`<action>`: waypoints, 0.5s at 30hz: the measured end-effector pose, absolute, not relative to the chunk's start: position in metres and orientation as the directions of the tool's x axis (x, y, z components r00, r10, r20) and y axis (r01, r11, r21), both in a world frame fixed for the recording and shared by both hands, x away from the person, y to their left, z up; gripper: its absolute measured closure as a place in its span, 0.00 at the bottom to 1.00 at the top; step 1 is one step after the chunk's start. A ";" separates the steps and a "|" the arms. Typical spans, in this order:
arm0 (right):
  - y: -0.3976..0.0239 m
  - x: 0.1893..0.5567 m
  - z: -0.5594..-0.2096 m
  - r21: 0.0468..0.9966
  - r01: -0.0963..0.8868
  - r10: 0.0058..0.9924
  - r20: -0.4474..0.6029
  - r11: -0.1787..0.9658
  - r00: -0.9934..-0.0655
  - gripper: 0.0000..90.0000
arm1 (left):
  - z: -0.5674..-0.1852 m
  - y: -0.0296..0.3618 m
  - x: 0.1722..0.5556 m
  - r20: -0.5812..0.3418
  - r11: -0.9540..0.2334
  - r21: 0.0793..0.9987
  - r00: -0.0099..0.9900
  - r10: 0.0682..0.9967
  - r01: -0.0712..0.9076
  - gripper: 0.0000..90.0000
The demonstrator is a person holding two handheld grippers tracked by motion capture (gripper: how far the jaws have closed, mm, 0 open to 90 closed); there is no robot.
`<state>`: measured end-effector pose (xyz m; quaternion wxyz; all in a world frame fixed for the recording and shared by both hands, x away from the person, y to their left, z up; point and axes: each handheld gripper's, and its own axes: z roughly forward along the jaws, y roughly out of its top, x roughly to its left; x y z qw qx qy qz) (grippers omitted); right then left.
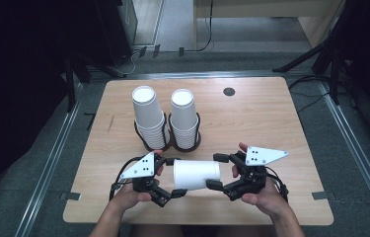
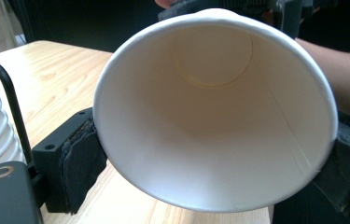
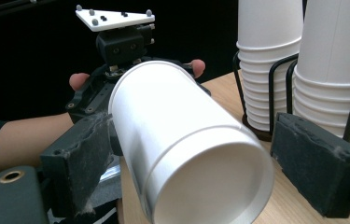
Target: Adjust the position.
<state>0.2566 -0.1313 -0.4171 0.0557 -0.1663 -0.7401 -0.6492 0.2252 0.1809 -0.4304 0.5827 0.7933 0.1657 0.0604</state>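
A paper cup (image 1: 196, 175) lies sideways above the desk's (image 1: 271, 118) near edge. The left hand-held gripper (image 1: 170, 176) clamps its rim end, likely steadying it for a handover. The right hand-held gripper (image 1: 215, 171) straddles the base, one pad touching, the other apart. Two cup stacks (image 1: 165, 118) sit in a wire holder (image 1: 168, 140) behind.

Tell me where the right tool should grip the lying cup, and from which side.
Grip the cup near its closed base, coming in level from the right, jaws across the wall. It lies sideways, base toward the right tool, open mouth toward the left tool, whose pads already clamp the rim end. The base disc probably stiffens the wall there, so it should crush less than mid-wall.
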 end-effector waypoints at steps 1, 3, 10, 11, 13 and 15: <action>-0.132 0.256 -0.417 0.942 0.318 0.174 0.298 0.102 -0.938 0.14 | -0.431 0.181 0.225 -0.096 -0.267 0.944 0.938 0.332 0.191 0.08; -0.131 0.256 -0.416 0.944 0.312 0.173 0.291 0.106 -0.941 0.14 | -0.431 0.180 0.225 -0.092 -0.273 0.943 0.938 0.335 0.190 0.08; -0.131 0.253 -0.412 0.951 0.281 0.191 0.254 0.132 -0.948 0.14 | -0.431 0.181 0.224 -0.061 -0.323 0.930 0.939 0.339 0.177 0.08; -0.131 0.253 -0.411 0.952 0.275 0.196 0.246 0.137 -0.949 0.14 | -0.431 0.182 0.225 -0.055 -0.332 0.927 0.939 0.340 0.174 0.08; -0.130 0.252 -0.410 0.954 0.262 0.199 0.230 0.147 -0.952 0.14 | -0.431 0.182 0.224 -0.046 -0.346 0.923 0.939 0.340 0.170 0.08; -0.130 0.251 -0.410 0.955 0.253 0.200 0.220 0.156 -0.955 0.14 | -0.431 0.182 0.224 -0.043 -0.351 0.921 0.938 0.343 0.170 0.08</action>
